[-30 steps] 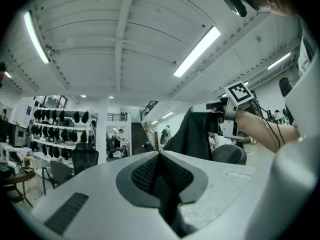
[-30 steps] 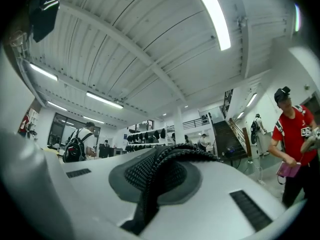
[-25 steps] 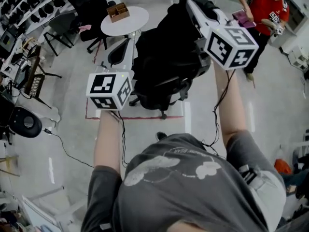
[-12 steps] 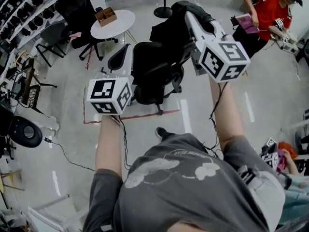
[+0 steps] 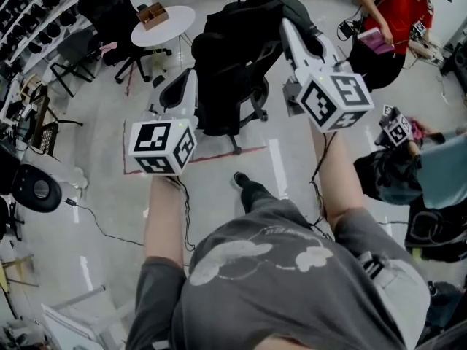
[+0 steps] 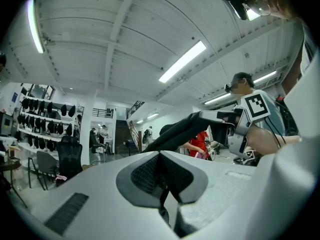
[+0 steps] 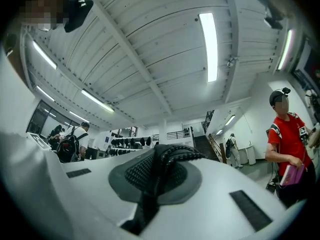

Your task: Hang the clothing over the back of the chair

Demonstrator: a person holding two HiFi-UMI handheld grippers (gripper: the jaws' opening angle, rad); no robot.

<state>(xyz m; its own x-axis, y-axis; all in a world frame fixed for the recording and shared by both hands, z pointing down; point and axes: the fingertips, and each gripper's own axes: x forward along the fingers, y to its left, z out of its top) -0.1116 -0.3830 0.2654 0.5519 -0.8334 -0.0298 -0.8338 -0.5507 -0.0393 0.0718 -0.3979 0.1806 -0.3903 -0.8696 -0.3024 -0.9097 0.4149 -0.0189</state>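
A black garment (image 5: 252, 9) is stretched between my two grippers above a black office chair (image 5: 226, 100) on castors. Dark cloth and dark chair run together, so I cannot tell whether they touch. My left gripper (image 5: 182, 79) is shut on one edge of the garment, left of the chair. My right gripper (image 5: 293, 26) is shut on the other edge, higher and to the right. In the left gripper view the cloth (image 6: 185, 129) runs from the left gripper (image 6: 160, 156) to the right gripper's fingers (image 6: 220, 116). Black fabric (image 7: 170, 151) bunches in my right gripper (image 7: 159, 159).
A round white table (image 5: 171, 28) with a wooden box (image 5: 152, 12) stands behind the chair, and more black chairs (image 5: 109, 9) at the back left. A person in red (image 5: 390, 17) stands at the back right, another person (image 5: 438, 166) crouches at the right. Red tape (image 5: 190, 159) marks the floor.
Both grippers have carried the garment sideways. The chair now sits higher and further left in the head view. A crouching person has come into view at the right.
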